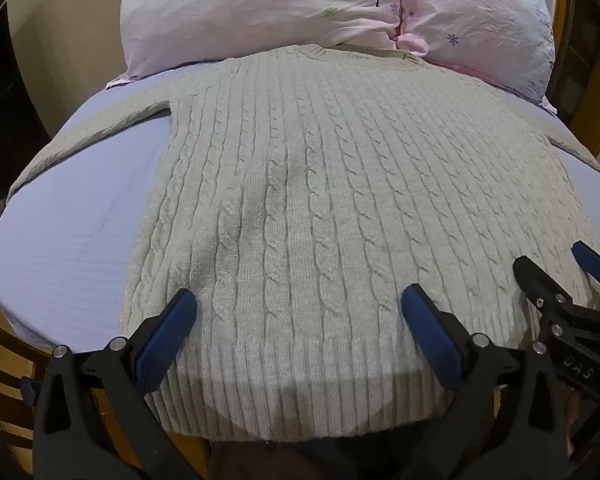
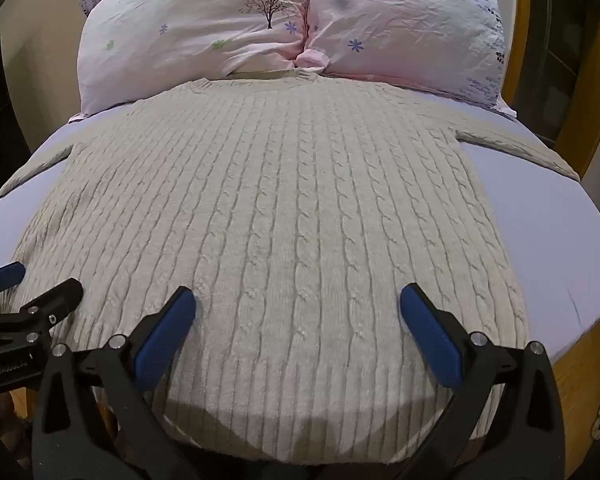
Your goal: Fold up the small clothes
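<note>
A cream cable-knit sweater [image 1: 320, 200] lies flat and spread out on a bed with a pale lilac sheet [image 1: 72, 240], collar far, ribbed hem near me; it also shows in the right wrist view [image 2: 292, 216]. Both sleeves stretch out sideways. My left gripper [image 1: 298, 312] is open and empty, hovering over the hem's left half. My right gripper [image 2: 298, 312] is open and empty over the hem's right half. The right gripper's fingers [image 1: 540, 284] show at the right edge of the left wrist view, and the left gripper's fingers [image 2: 56, 296] at the left edge of the right wrist view.
Two pink flower-print pillows [image 1: 260, 12] [image 2: 400, 28] lie at the head of the bed, just behind the collar. A wooden bed frame [image 2: 580, 364] runs along the near and right edges. Bare sheet [image 2: 540, 220] flanks the sweater.
</note>
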A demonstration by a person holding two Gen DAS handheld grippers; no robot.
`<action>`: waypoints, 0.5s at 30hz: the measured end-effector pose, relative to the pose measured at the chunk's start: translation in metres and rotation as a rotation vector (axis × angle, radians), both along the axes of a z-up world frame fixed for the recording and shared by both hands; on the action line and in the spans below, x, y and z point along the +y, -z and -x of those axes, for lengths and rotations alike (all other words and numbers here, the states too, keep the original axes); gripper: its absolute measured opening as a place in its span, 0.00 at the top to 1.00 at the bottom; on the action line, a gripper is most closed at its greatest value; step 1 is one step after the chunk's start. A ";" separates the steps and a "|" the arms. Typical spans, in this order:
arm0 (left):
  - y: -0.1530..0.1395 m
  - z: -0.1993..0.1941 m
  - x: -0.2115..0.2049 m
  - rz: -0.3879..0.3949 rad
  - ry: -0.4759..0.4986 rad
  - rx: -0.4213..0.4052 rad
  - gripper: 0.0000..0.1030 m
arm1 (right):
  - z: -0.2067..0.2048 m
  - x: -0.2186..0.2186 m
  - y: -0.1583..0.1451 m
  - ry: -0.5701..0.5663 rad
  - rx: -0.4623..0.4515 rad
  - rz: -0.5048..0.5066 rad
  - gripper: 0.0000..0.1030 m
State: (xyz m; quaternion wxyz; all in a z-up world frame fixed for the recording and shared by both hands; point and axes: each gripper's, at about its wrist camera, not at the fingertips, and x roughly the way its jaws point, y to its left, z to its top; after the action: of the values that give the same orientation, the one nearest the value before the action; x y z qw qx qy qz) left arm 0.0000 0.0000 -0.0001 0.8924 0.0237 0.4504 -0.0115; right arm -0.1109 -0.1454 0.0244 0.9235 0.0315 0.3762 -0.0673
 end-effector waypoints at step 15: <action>0.000 0.000 0.000 0.001 0.000 -0.006 0.01 | 0.001 -0.001 0.000 0.002 -0.002 0.000 0.02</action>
State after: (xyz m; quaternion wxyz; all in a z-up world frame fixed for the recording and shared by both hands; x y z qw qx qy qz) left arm -0.0001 0.0000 0.0002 0.8938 0.0234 0.4476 -0.0115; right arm -0.1123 -0.1460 0.0245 0.9238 0.0322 0.3754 -0.0682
